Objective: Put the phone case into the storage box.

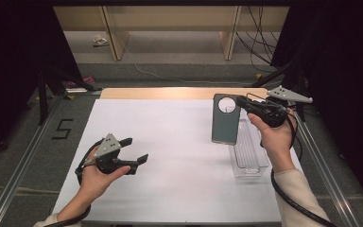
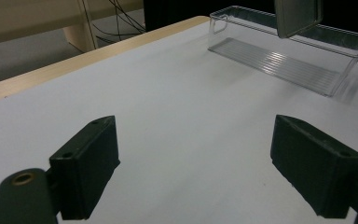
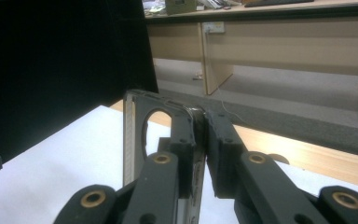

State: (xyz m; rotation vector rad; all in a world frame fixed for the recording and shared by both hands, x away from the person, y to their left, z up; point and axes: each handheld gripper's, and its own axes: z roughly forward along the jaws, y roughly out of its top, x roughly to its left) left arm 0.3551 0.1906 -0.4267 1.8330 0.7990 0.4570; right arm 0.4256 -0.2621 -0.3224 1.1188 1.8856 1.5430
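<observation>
A grey-green phone case [image 1: 225, 125] with a round cutout near its top hangs upright above the table at the right. My right gripper [image 1: 240, 101] is shut on its upper right edge; in the right gripper view the jaws [image 3: 200, 140] pinch the thin case wall [image 3: 129, 140]. Just below and to the right of the case lies a clear plastic tray [image 1: 250, 158], also seen in the left gripper view as tray [image 2: 284, 60] with the case's lower corner [image 2: 298, 16] over it. My left gripper [image 1: 136, 149] rests at the left, open, with nothing between its jaws [image 2: 196, 168].
A white sheet [image 1: 170, 179] covers the table, with a wooden strip [image 1: 170, 93] along its far edge. Black stands and cables flank the table on both sides. Wooden furniture legs stand on the floor beyond.
</observation>
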